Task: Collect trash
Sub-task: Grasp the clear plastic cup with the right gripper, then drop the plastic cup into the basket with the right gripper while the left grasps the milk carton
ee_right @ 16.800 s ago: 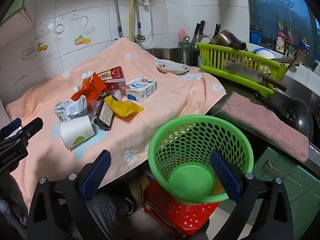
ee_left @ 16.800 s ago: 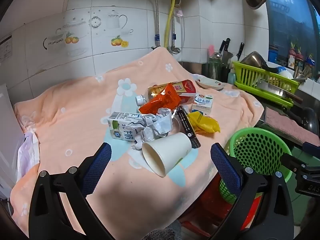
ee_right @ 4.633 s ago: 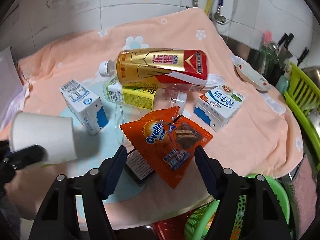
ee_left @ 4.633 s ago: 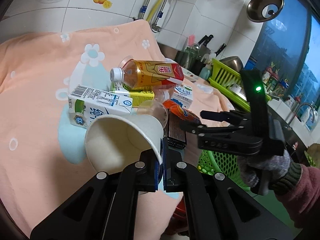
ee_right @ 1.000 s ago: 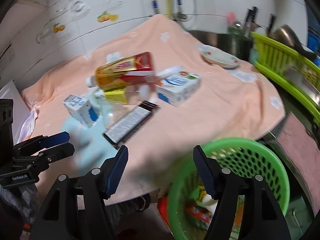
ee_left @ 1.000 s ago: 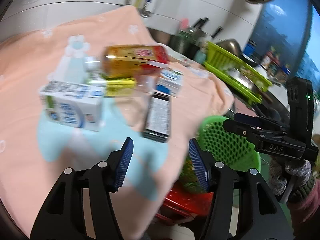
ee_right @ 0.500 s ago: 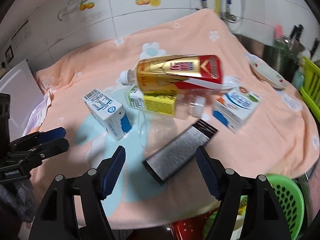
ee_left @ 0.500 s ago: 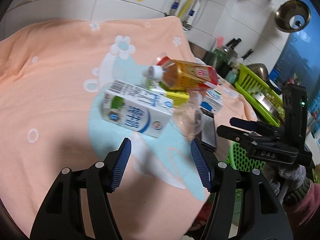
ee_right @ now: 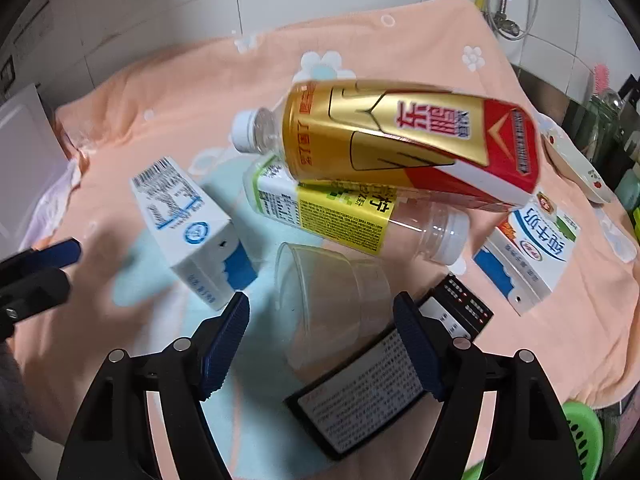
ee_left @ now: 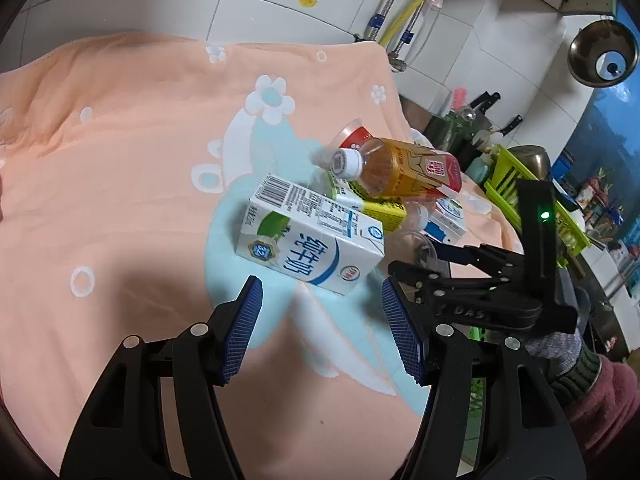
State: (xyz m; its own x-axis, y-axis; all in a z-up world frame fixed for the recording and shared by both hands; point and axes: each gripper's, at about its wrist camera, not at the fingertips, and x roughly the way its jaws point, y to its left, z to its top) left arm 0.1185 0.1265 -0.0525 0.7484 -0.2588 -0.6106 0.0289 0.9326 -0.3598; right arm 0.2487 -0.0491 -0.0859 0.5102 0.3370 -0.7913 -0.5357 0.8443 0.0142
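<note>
Your right gripper (ee_right: 320, 320) points down at the clear plastic cup (ee_right: 332, 292), which lies on its side directly ahead, its mouth towards the upper left and its long axis running back between the two fingers. The jaws stand spread, with nothing pinched; the cup sits partly between the pads and neither pad presses on it. This hand is the nearer one to the cup.

Your left gripper (ee_left: 320, 328) is likewise spread and empty. The blue-and-white milk carton (ee_left: 310, 246) lies just ahead of it, long axis crosswise to the fingers, running from upper left to lower right.

Count the trash on the peach cloth (ee_right: 180, 88):
- Bottles: two. The gold-and-red bottle (ee_right: 400, 136) rests on top of the yellow-labelled clear bottle (ee_right: 344, 216).
- Milk cartons: two. The second carton (ee_right: 528, 248) lies to the right.
- Clear cups: one.
- Flat black packets: one (ee_right: 384, 380), touching or just beside the cup.

The green basket (ee_right: 580, 436) shows only at the lower right edge, below the cloth.
</note>
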